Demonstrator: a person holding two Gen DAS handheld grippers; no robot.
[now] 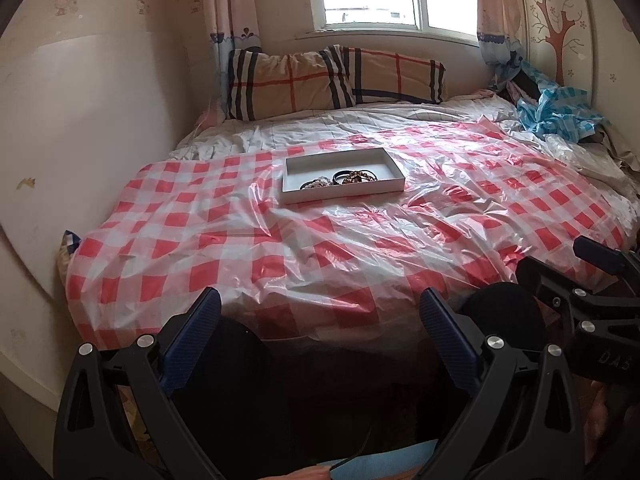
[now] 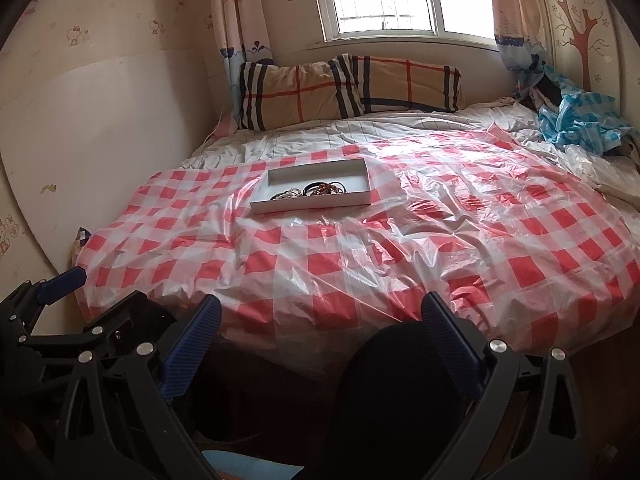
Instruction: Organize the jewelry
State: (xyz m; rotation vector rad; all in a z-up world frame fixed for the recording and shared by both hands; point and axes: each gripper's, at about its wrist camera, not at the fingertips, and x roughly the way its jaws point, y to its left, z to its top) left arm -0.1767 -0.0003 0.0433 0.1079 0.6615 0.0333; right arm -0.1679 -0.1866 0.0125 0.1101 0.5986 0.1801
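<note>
Jewelry [image 1: 340,178] in the white tray [image 1: 344,194] — too small to distinguish pieces.

One tray [image 1: 344,196], two pillows [image 1: 288,80], several bracelets [image 1: 356,177], two hand-held grippers [image 1: 320,332].

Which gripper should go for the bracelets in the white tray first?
Left, marginally. The white tray lies nearly straight ahead of the left gripper, but left of the right gripper's centre line. Both are open, empty and equally far back from the bracelets.
</note>
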